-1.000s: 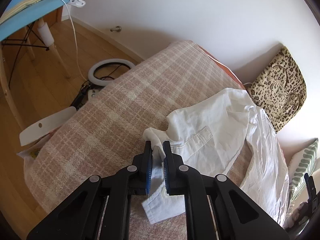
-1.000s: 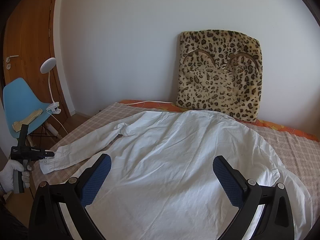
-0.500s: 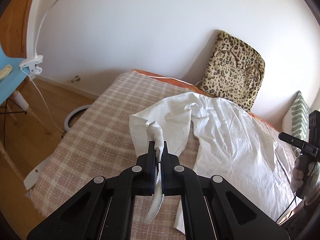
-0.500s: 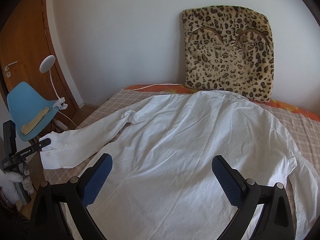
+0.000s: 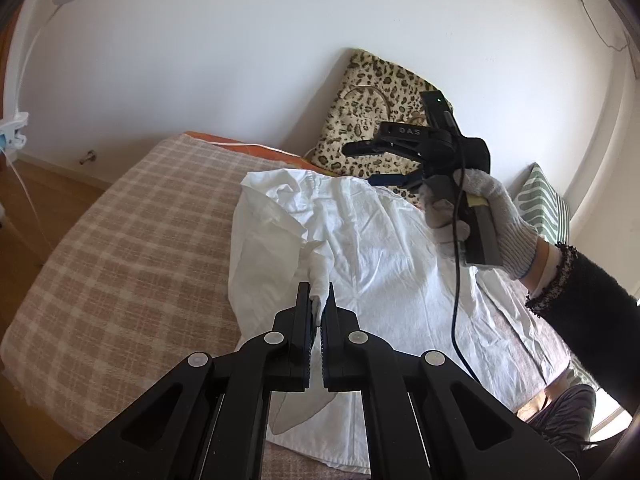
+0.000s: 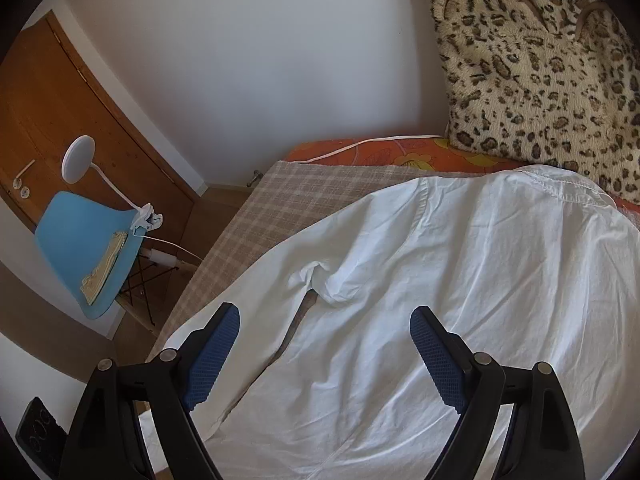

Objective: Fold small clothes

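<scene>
One sleeve (image 5: 316, 276) pinched in left tool (image 5: 316, 312) (bedspread (image 5: 120, 248) bare leftward).

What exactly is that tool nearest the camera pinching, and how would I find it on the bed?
On the checked blanket lies a white shirt. The left gripper is shut on its sleeve, a narrow twisted strip rising off the flat body, the only lifted part.

Both wrist views downward (close) over shirt (image 5: 384, 248)

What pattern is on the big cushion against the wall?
Leopard print cushion, tan with dark spots; clearest in the right wrist view.
</scene>
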